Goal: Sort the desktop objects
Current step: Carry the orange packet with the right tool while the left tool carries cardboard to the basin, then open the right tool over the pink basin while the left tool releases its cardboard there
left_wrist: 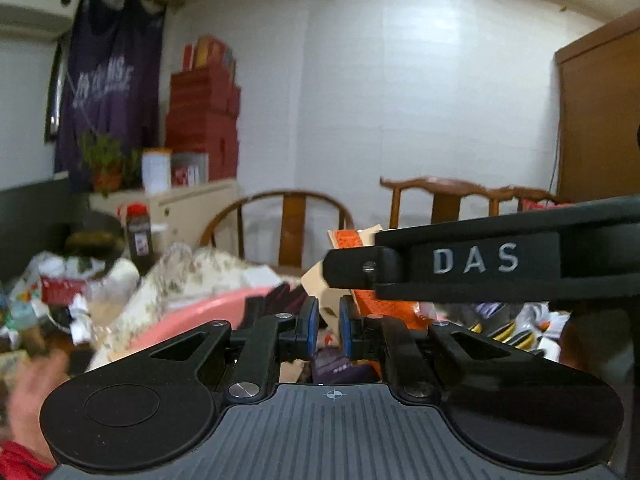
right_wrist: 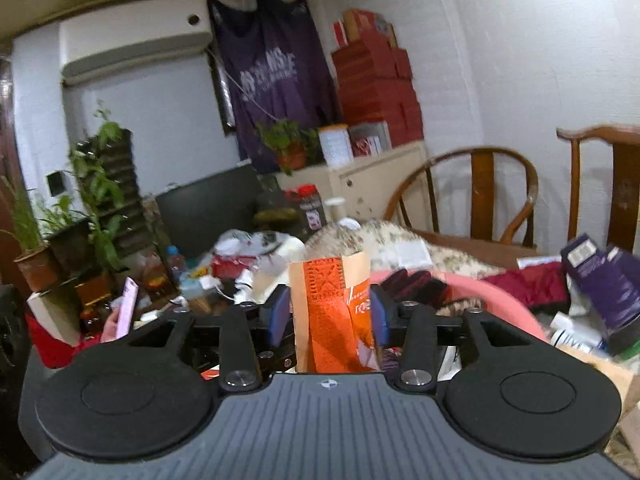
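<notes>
My right tool [right_wrist: 329, 316] has a tan paper packet with an orange patterned front [right_wrist: 334, 312] standing upright between its blue pads. The right pad seems to touch the packet's edge, a sliver of gap shows by the left pad, and I cannot tell whether it is truly clamped. Beyond this tool's tips lies a cluttered worktop [right_wrist: 496, 250], with a curved pink plastic basin rim [right_wrist: 480, 284] just past and to the right, and dark purple boxes [right_wrist: 600, 276] farther right.

My left tool [left_wrist: 328, 326] has its blue pads a narrow gap apart with nothing pressed between them; only clutter shows through. The right tool's black body marked DAS [left_wrist: 476, 260] crosses just above and to the right of it, carrying the orange packet [left_wrist: 368, 300] close beyond the left tool's tips. A person's hand [left_wrist: 34, 396] shows blurred at the lower left.
</notes>
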### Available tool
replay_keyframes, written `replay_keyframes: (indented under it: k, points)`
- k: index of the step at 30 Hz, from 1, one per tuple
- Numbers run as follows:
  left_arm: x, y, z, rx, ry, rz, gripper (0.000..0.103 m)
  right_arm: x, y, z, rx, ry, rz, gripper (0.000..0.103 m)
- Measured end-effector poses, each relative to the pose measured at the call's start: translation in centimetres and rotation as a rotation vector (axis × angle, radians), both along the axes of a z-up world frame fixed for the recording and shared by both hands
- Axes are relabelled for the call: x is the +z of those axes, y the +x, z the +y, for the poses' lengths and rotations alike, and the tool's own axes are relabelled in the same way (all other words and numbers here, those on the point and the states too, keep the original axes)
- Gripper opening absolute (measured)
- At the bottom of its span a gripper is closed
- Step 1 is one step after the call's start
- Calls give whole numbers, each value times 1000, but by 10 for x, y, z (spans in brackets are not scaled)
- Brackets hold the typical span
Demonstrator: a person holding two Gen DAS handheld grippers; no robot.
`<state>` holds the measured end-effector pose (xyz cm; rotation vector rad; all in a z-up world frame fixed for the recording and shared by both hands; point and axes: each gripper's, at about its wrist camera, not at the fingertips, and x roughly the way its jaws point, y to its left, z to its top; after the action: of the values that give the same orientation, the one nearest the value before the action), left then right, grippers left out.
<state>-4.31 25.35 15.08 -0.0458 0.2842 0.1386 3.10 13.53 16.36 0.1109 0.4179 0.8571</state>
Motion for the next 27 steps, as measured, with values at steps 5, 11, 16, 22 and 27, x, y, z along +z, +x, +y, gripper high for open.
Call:
replay_keyframes:
  k: [5,11,16,22,27]
  points:
    - [-20,19,4,34,-10,38,50,-27,17,7,-49,11,-7,85]
    - [-34,26,1,115,46,30,77,-27,13,-3,-96,28,-54,98]
    - [-31,17,-2,187,69,2,90,-15,3,-25,-110,72,-92,101]
    - [-24,-2,-9,260,96,-10,99,-15,-20,-51,-111,61,-156,102]
    - [-23,-28,-16,305,96,-21,103,-29,-51,-76,-109,18,-190,102]
